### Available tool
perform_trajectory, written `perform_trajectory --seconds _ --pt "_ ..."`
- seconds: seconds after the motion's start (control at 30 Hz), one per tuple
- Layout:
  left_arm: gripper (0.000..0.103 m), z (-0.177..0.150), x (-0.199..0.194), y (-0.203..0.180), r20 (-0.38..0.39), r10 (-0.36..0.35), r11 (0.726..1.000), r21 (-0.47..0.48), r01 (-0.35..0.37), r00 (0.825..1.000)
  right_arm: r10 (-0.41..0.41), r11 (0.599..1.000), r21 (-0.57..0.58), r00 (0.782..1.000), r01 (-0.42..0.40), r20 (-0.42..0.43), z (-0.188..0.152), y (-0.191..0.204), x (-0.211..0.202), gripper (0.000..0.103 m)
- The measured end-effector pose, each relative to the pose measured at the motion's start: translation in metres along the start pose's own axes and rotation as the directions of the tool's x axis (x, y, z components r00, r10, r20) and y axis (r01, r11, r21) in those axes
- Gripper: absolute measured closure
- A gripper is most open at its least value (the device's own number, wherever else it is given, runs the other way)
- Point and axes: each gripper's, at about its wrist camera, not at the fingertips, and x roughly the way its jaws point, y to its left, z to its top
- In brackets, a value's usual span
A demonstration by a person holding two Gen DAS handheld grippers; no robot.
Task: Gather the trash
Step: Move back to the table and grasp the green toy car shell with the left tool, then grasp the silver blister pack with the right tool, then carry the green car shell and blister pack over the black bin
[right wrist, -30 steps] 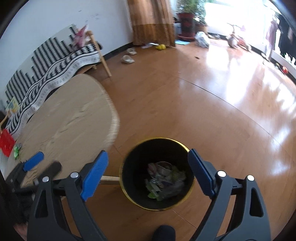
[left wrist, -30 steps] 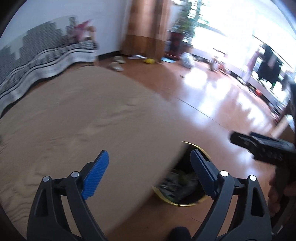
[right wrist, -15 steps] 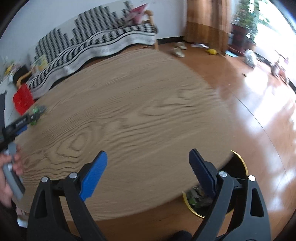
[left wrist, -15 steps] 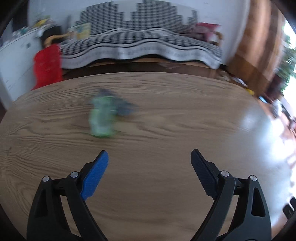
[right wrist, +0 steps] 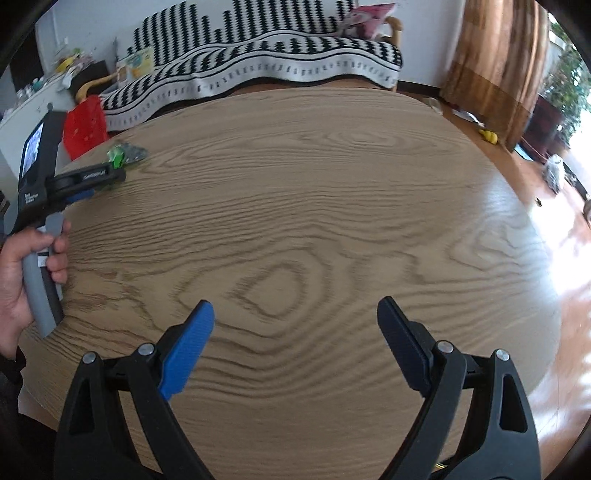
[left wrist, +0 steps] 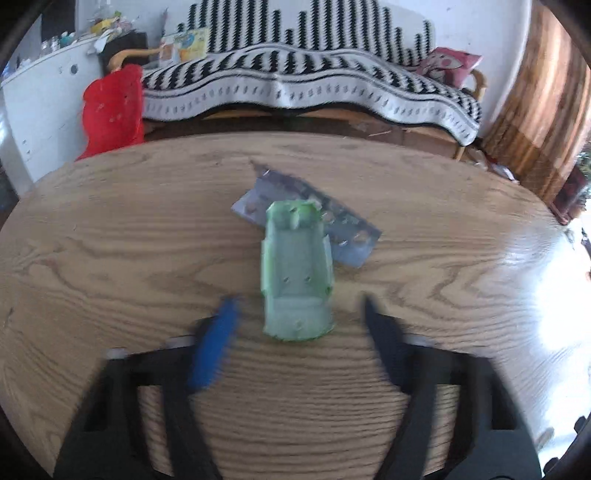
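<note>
Left gripper (left wrist: 299, 314) blurred, closing around green tray (left wrist: 296, 273); right gripper (right wrist: 295, 321) wide, empty.

Table: a big round wooden table (right wrist: 332, 206) with wavy grain fills the middle of the room.
Sofa: behind the table's far edge sits a sofa (left wrist: 314, 85) under a black and white zigzag cover.
Wall: white (right wrist: 92, 33).
Curtain: a brown curtain (right wrist: 491, 62) hangs at the right.
Floor: shiny orange-brown wood (right wrist: 569, 258), past the table's right edge.
Light: bright daylight comes in from the right and shines on the floor.
Cabinet: a white cabinet (left wrist: 40, 103) stands at the left.
Plant: a green plant (right wrist: 565, 81) stands by the curtain.
</note>
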Motion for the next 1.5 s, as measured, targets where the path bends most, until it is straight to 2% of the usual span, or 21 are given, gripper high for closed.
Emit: perform_trajectory --seconds 0.03,0.2,0.3,0.37,0.47,0.53,0.7,0.9,0.93,0.97,1.03,1.07,1.27,1.37,1.5 --pt "0.069 -0.001 -0.002 0.000 -0.002 -0.012 1.000 0.003 0.012 1.000 0.008 1.000 -0.005 1.000 -0.008 -0.001 0.003 0.005 0.004 0.016" --pt "0.070 -0.004 -0.021 0.021 0.010 -0.033 0.999 -0.027 0.033 0.999 0.046 0.998 -0.044 0.999 -0.046 -0.014 0.015 0.036 0.022 0.016" --pt "0.070 -0.009 -0.041 0.046 0.010 -0.043 0.997 -0.058 0.043 0.999 0.068 0.990 -0.119 0.997 -0.071 -0.028 0.025 0.067 0.038 0.016" --pt "0.070 -0.014 -0.056 0.063 0.025 -0.015 0.998 -0.056 0.016 1.000 0.075 0.982 -0.171 0.996 -0.081 -0.039 0.038 0.093 0.053 0.016" --pt "0.070 -0.024 -0.071 0.089 0.031 0.031 0.998 -0.052 -0.030 0.999 0.106 0.973 -0.200 0.993 -0.112 -0.044 0.063 0.129 0.076 0.016" --pt "0.070 -0.030 -0.075 0.104 0.014 0.039 0.997 -0.060 -0.038 0.999 0.111 0.963 -0.242 0.993 -0.119 -0.044 0.088 0.161 0.097 0.016" --pt "0.070 -0.039 -0.082 0.130 -0.002 0.048 0.996 -0.074 -0.048 0.999 0.132 0.931 -0.335 0.989 -0.145 -0.062 0.155 0.211 0.144 0.016" --pt "0.070 -0.037 -0.083 0.146 -0.006 0.047 0.995 -0.090 -0.048 0.999 0.129 0.926 -0.347 0.989 -0.148 -0.079 0.202 0.249 0.179 0.016" --pt "0.070 -0.038 -0.082 0.147 -0.007 0.047 0.994 -0.095 -0.047 0.999 0.128 0.926 -0.348 0.989 -0.148 -0.079 0.205 0.254 0.181 0.022" --pt "0.070 -0.037 -0.082 0.148 -0.010 0.042 0.994 -0.099 -0.042 0.999 0.133 0.926 -0.347 0.988 -0.152 -0.078 0.206 0.255 0.180 0.030" --pt "0.070 -0.037 -0.081 0.147 -0.012 0.038 0.995 -0.092 -0.039 0.999 0.138 0.928 -0.340 0.988 -0.155 -0.072 0.205 0.257 0.175 0.074" --pt "0.070 -0.037 -0.082 0.145 -0.011 0.039 0.996 -0.084 -0.040 0.999 0.119 0.930 -0.342 0.990 -0.136 -0.070 0.203 0.258 0.171 0.082" --pt "0.069 -0.040 -0.087 0.129 -0.013 0.021 0.997 -0.067 -0.022 1.000 0.111 0.947 -0.296 0.992 -0.122 -0.053 0.160 0.233 0.122 0.083" --pt "0.070 -0.044 -0.098 0.109 -0.008 -0.012 0.999 -0.041 0.012 1.000 0.117 0.963 -0.239 0.992 -0.124 -0.043 0.130 0.199 0.084 0.083" --pt "0.070 -0.058 -0.116 0.061 0.009 -0.070 0.996 0.046 0.070 0.997 0.106 0.983 -0.148 0.994 -0.109 -0.032 0.082 0.139 0.033 0.083"
